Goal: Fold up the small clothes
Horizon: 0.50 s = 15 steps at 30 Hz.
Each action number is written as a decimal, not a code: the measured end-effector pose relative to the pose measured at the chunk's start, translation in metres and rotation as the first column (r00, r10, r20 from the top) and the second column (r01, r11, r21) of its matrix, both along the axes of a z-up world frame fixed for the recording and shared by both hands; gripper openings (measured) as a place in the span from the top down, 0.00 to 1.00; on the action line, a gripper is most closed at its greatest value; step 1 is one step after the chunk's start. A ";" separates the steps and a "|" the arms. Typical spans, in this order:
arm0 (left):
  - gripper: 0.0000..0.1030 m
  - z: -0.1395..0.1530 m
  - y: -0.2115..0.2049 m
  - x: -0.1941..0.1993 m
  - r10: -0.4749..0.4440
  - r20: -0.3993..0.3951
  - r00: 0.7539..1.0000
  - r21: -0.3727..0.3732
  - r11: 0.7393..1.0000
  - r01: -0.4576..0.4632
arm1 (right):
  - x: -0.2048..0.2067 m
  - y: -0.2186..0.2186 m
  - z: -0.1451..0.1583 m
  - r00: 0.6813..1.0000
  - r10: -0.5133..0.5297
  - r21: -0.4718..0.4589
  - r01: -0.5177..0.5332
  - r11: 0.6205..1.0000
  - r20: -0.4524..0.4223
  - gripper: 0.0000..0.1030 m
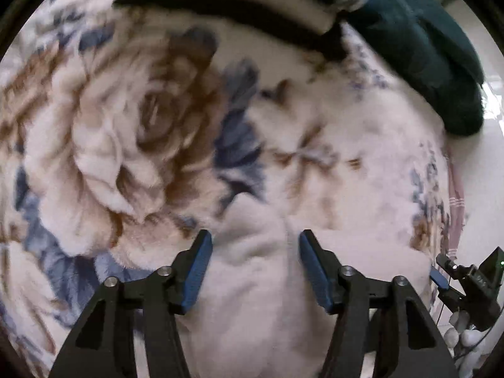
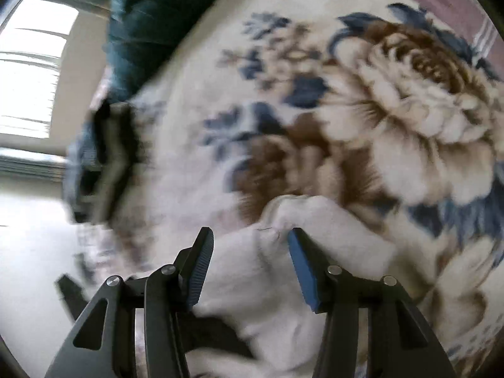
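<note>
While both views are pretty blurry, the surface is easy to read: a fluffy white blanket (image 1: 362, 132) printed with big brown roses and blue leaves, spread over what looks like a bed. Off its right edge in the left wrist view there's a pinkish striped sheet (image 1: 456, 201) and a shiny pale floor (image 1: 494, 145). In the right wrist view, a bright window (image 2: 31, 72) sits at the far left.

At the far side lies a dark teal cushion or bundle (image 1: 419, 41), and next to it a black and white folded thing (image 1: 239, 9); can't tell exactly what either one is.

The small white garment (image 1: 252, 283) lies rumpled on the blanket at the near side, right under both tools. The left gripper (image 1: 255, 247) points steeply down, its blue pads spread apart with the cloth between them but not squeezed. The right gripper (image 2: 251, 245) is angled down the same way, fingers also spread, straddling a bunched fold of the same white garment without clearly pressing on it. It also shows at the right edge of the left wrist view, with a white-gloved hand (image 1: 463, 337) below it.
</note>
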<state>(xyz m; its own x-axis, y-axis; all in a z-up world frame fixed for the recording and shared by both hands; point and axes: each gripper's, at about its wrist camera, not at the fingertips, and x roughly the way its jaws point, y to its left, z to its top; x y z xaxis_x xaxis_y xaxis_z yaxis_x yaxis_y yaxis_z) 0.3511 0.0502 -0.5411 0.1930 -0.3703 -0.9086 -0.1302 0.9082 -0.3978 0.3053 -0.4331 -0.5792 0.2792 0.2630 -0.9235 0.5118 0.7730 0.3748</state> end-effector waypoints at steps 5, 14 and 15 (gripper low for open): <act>0.38 0.007 0.015 -0.002 0.040 -0.004 0.999 -0.091 0.995 -0.040 | 0.006 -0.007 -0.012 0.999 0.007 0.005 -0.006 1.000 -0.045 0.60; 0.40 0.040 0.069 -0.083 0.281 -0.039 0.959 -0.218 0.934 -0.282 | -0.064 -0.040 0.039 0.994 -0.107 0.121 0.110 0.987 -0.030 0.35; 0.40 0.028 0.069 -0.093 0.285 -0.076 0.956 -0.231 0.927 -0.295 | -0.075 -0.041 0.035 0.992 -0.112 0.133 0.118 0.984 -0.053 0.35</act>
